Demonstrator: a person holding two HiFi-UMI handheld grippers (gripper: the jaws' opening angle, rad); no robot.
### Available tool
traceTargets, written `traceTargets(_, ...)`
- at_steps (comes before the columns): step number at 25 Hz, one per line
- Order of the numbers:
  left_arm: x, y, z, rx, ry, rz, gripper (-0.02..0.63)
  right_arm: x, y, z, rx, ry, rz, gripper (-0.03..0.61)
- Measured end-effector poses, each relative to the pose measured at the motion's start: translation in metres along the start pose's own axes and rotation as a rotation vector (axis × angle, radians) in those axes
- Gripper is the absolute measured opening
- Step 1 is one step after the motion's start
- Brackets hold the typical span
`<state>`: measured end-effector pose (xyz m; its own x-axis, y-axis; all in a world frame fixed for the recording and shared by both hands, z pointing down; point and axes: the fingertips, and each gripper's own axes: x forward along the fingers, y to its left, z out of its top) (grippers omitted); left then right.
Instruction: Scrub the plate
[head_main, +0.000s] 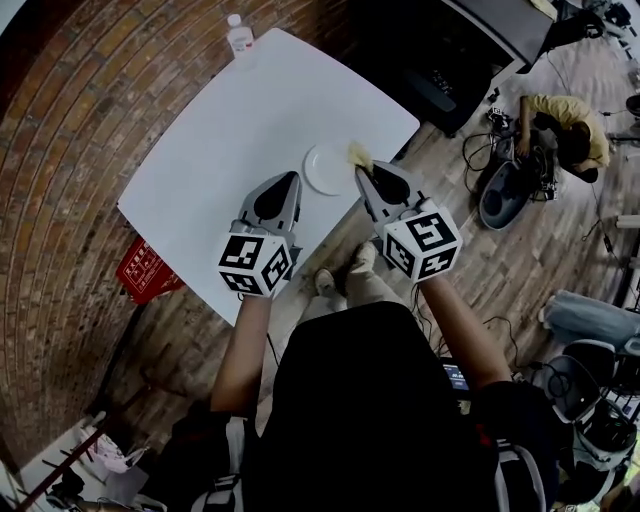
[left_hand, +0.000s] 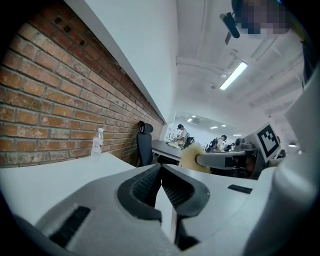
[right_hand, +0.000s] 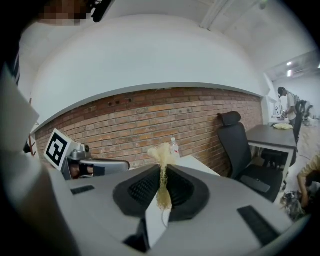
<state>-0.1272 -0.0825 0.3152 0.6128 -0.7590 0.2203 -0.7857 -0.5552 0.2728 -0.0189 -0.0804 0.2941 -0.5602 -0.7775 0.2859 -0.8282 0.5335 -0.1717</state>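
While the head view shows a bare white plate (head_main: 322, 170) on the white table (head_main: 220, 150), a capped water bottle (head_main: 240, 36) stands at its far corner. Left gripper view: the left gripper (left_hand: 160, 169) has its jaws together, empty. Right gripper view: the right gripper (right_hand: 162, 172) is clamped on a yellow fibrous scrubber (right_hand: 161, 152).

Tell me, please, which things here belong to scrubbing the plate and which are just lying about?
For the job: plate; scrubber, clamped in the right gripper; left gripper, shut and empty; table.
Lying about: water bottle; office chair.
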Motion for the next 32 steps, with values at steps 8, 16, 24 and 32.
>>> traceTargets(8, 0.022, 0.003, -0.033, -0.008, 0.058, 0.007, 0.018, 0.007, -0.020, -0.030, 0.028, 0.074, 0.026, 0.042)
traceTargets(16, 0.050, 0.009, -0.062, 0.007, 0.101, -0.006, 0.020, 0.029, -0.046, -0.055, 0.036, 0.147, 0.056, 0.043)
traceTargets(24, 0.074, 0.018, -0.094, -0.012, 0.128, -0.020, 0.020, 0.046, -0.064, -0.088, 0.054, 0.219, 0.080, 0.041)
traceTargets(32, 0.087, 0.030, -0.125, -0.005, 0.174, -0.024, 0.020, 0.060, -0.071, -0.113, 0.051, 0.276, 0.107, 0.043)
